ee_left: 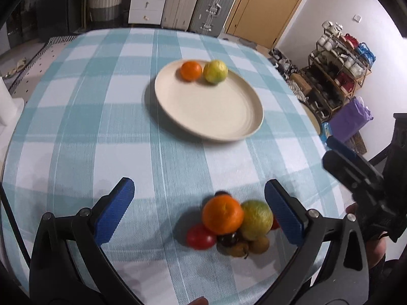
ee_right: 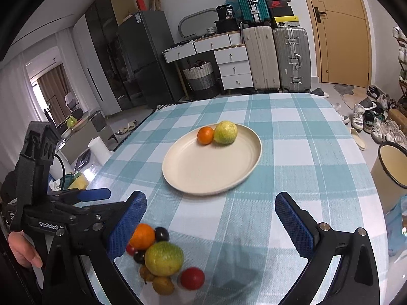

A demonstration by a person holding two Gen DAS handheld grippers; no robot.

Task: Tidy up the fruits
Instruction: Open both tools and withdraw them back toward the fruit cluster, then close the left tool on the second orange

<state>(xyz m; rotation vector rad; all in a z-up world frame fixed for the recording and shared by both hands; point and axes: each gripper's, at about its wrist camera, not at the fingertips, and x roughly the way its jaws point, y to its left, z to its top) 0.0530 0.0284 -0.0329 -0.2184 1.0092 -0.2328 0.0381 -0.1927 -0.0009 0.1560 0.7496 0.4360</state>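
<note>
My left claw (ee_left: 199, 212) gapes wide and empty right over the fruit pile, the orange (ee_left: 223, 214) sitting low centre just inside its right-hand pad, while my right claw (ee_right: 211, 225), equally wide, has that pile off at its lower left.

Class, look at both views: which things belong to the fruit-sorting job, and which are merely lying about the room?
Belongs to the job:
plate
orange on plate
green fruit on plate
fruit pile
left tongs, open
right tongs, open

Lying about:
suitcases
basket
shoes
bin
fridge
</note>
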